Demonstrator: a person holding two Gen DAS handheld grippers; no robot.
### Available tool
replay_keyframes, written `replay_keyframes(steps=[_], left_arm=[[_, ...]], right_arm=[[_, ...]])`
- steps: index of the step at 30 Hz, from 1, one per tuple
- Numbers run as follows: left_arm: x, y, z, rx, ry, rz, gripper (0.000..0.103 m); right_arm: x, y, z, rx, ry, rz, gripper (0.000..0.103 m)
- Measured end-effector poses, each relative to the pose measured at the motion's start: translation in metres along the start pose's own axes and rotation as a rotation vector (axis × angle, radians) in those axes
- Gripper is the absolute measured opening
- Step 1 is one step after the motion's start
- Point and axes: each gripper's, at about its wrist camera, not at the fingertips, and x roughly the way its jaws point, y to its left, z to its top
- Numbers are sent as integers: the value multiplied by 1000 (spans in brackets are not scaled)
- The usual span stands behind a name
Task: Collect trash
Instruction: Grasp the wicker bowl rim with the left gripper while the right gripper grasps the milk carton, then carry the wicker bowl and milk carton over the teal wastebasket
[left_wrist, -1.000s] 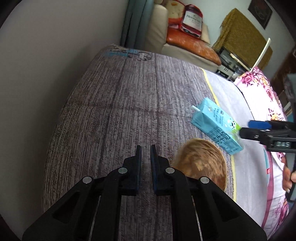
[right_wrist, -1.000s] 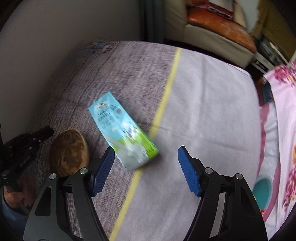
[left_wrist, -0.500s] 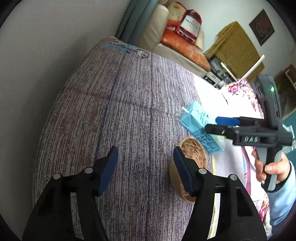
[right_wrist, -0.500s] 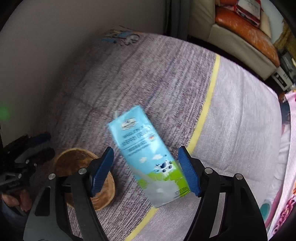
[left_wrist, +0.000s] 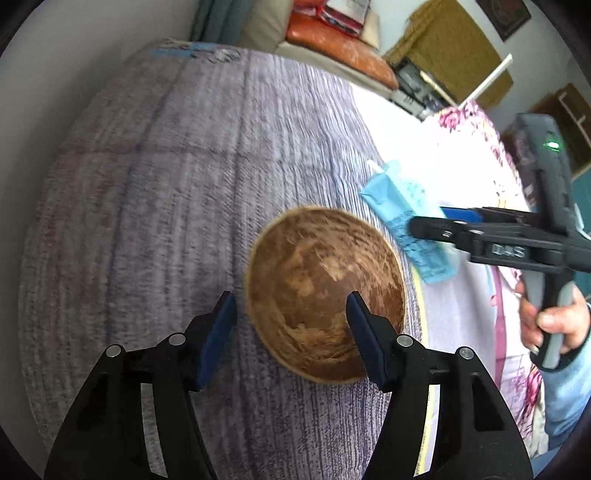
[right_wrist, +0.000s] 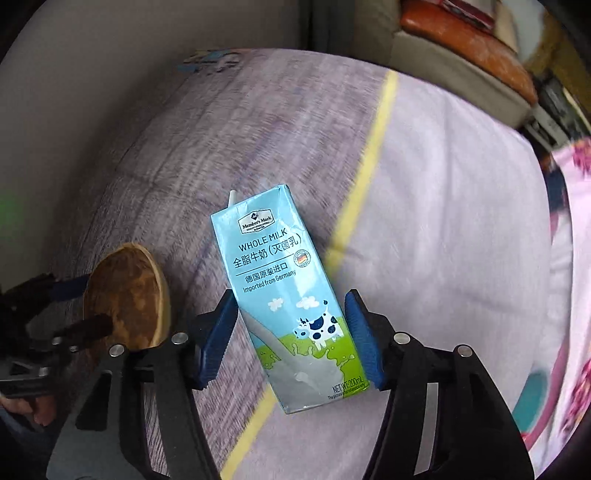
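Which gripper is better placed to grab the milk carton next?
Right. The right gripper has just been closing, its jaws straddling the milk carton, though pad contact isn't clear. The left gripper is open over the coconut shell instead.

Black grippers (left_wrist: 291, 317), blue-padded jaws, light-blue sleeve (left_wrist: 565, 387)

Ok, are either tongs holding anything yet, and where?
Nothing held yet. The right tongs, jaws just closing, straddle the milk carton at its lower half, pads not visibly pressing; the left tongs, just opened, hover over the coconut shell.

Both wrists look down (close) together.
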Motion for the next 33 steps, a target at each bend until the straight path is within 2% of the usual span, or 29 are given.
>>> replay_keyframes(steps=[2, 3, 4, 5, 6, 7, 9, 14, 17, 20, 30, 31, 33], left_arm=[[4, -9, 0, 23, 1, 17, 63], [5, -13, -1, 32, -6, 38, 56], [5, -17, -2, 43, -7, 59, 41], [8, -21, -3, 53, 0, 70, 32], [10, -25, -4, 56, 9, 66, 18], [12, -27, -5, 60, 12, 68, 15], [11, -39, -7, 93, -4, 112, 13], [9, -58, -6, 132, -24, 133, 9], [7, -64, -5, 129, -39, 143, 7], [2, -72, -5, 139, -59, 149, 6], [-4, -131, -5, 228, -98, 192, 6], [-5, -136, -5, 233, -101, 196, 6], [-7, -149, -5, 248, -108, 199, 6]], right_arm=[[-5, -6, -13, 29, 4, 11, 58], [-5, -11, -12, 32, 5, 13, 58], [-6, -14, -17, 39, 5, 12, 58], [-5, -17, -17, 42, 5, 12, 58], [-6, -18, -20, 43, 2, 12, 59], [-5, -18, -22, 46, -1, 14, 59], [-4, -20, -26, 48, -4, 17, 59], [5, -27, -32, 58, -13, 8, 60], [-13, -45, -47, 116, -60, 17, 55], [-34, -68, -62, 202, -105, 41, 55], [-95, -130, -130, 370, -234, 104, 55], [-95, -134, -125, 374, -238, 107, 55], [-105, -147, -138, 403, -259, 120, 55]])
